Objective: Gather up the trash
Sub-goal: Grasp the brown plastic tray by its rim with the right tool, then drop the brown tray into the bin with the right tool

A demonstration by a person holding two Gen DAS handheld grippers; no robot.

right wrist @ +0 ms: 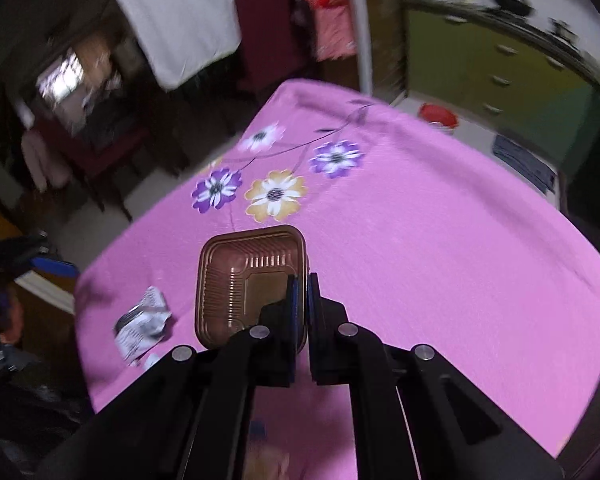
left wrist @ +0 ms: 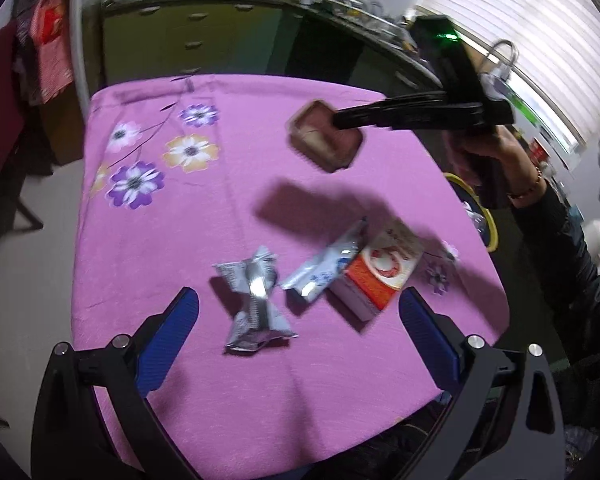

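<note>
My right gripper (right wrist: 300,292) pinches the rim of the brown plastic tray (right wrist: 244,280), lifted above the pink tablecloth (right wrist: 420,260). My left gripper (left wrist: 296,308) hangs spread over the crumpled wrapper (left wrist: 256,300). Next I judge the tray needs carrying to a bin.

1. A crumpled wrapper (left wrist: 256,300) lay on the surface (left wrist: 180,240) near its near edge.
2. Just right of it lay a sachet (left wrist: 324,268), touching a small carton (left wrist: 376,276) further right.
3. A tray (left wrist: 320,140) hung above the surface's far right part, in the right claw (left wrist: 340,118).
</note>
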